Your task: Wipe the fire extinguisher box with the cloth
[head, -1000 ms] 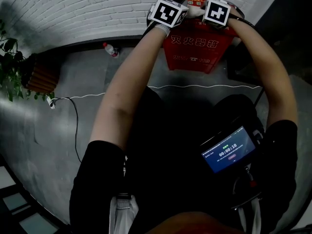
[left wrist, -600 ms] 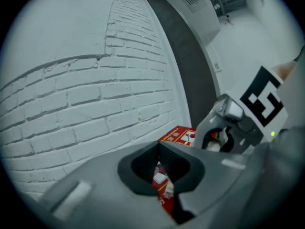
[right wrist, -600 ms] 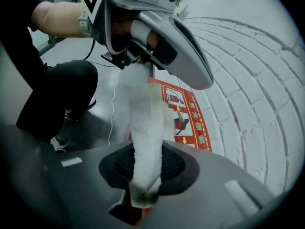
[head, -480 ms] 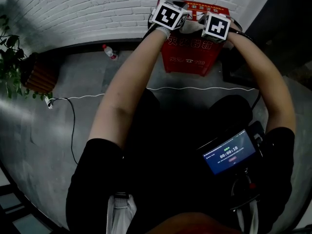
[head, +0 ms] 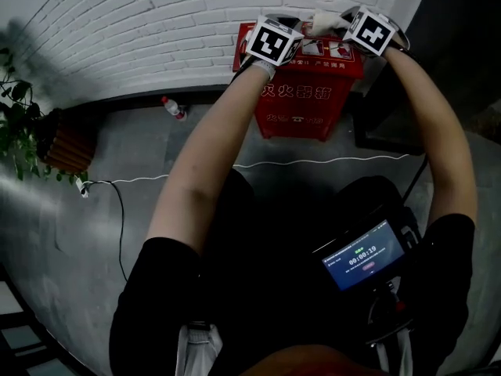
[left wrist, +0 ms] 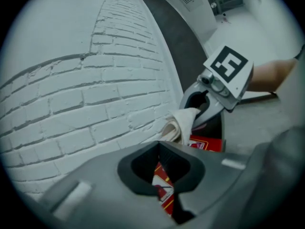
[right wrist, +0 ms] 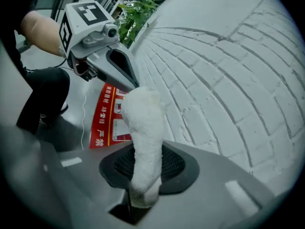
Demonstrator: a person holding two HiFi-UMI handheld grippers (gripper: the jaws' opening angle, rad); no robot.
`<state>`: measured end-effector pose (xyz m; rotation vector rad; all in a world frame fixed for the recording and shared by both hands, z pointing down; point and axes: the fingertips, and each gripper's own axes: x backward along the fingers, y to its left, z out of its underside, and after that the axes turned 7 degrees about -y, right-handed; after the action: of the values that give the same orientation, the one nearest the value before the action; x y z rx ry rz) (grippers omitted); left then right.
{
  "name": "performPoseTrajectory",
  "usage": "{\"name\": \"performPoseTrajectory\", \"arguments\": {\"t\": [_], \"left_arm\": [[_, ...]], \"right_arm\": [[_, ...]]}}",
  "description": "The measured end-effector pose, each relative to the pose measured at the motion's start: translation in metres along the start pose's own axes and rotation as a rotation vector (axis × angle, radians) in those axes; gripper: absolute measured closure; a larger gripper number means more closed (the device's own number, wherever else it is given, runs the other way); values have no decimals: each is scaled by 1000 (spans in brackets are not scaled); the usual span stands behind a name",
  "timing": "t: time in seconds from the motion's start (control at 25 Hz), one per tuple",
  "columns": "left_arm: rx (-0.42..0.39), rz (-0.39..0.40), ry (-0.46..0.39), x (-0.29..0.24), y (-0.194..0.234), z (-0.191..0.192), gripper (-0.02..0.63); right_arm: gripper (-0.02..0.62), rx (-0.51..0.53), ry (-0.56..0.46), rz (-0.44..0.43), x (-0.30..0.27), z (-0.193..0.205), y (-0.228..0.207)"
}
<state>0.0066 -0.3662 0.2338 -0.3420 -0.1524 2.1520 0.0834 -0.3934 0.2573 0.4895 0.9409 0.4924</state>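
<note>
Well, the fire extinguisher box (head: 308,92) is a red, squarish cabinet with characters printed across its front and a pale label on its top; it stands on a grey floor (head: 117,155), its back against a white-painted brick wall (head: 141,22) scored with rough mortar lines. The cloth (right wrist: 142,128) is white, thick and nubbly like terry, folded into a long, soft roll; both grippers are smooth grey plastic with dark pads, each topped by a cube of black-and-white square markers.

Both bare forearms stretch forward from black sleeves, nearly parallel, with the hands up at the box's top. The left gripper (left wrist: 161,168) hovers over the left part of the top; its jaws are drawn close with only a narrow slit between them, nothing is pinched, and the red-and-white label shows through the slit. The right gripper (right wrist: 143,175) sits at the right side of the top; its jaws pinch the cloth's lower end, so that the roll stands out ahead of them.

The cloth's free end lies over the back edge of the box's top, just beside the wall and between the two grippers; whether it presses on the red surface cannot be told. A small plastic bottle (head: 174,106) sits at the wall's foot, left of the box; a thin white cable (head: 313,163) runs along the floor in front.
</note>
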Motion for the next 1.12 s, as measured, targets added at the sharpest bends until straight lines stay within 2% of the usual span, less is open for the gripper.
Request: {"name": "performPoseTrajectory", "arguments": {"t": [0.2,0.32,0.56,0.72,0.92,1.12], "left_arm": [[8,12,23,-48,7,5,604],[0,25,37,-64,6,9,604],[-31,33,66,-77,9,23,604],[-8,55,64,-84,8,32,604],[7,48,57,-78,6,29,604],[-33,53,71,-63,-3,32,604]], "right_arm": [[503,69,31,64,-45,28,-51],[503,112,47,85,-66,34,-63],[503,155,89,32,-95,47,-47],[505,177,113,-7,-102,52,-30],[506,153,134,-74,-90,55,-14],[506,159,182,-108,-72,64,9]]}}
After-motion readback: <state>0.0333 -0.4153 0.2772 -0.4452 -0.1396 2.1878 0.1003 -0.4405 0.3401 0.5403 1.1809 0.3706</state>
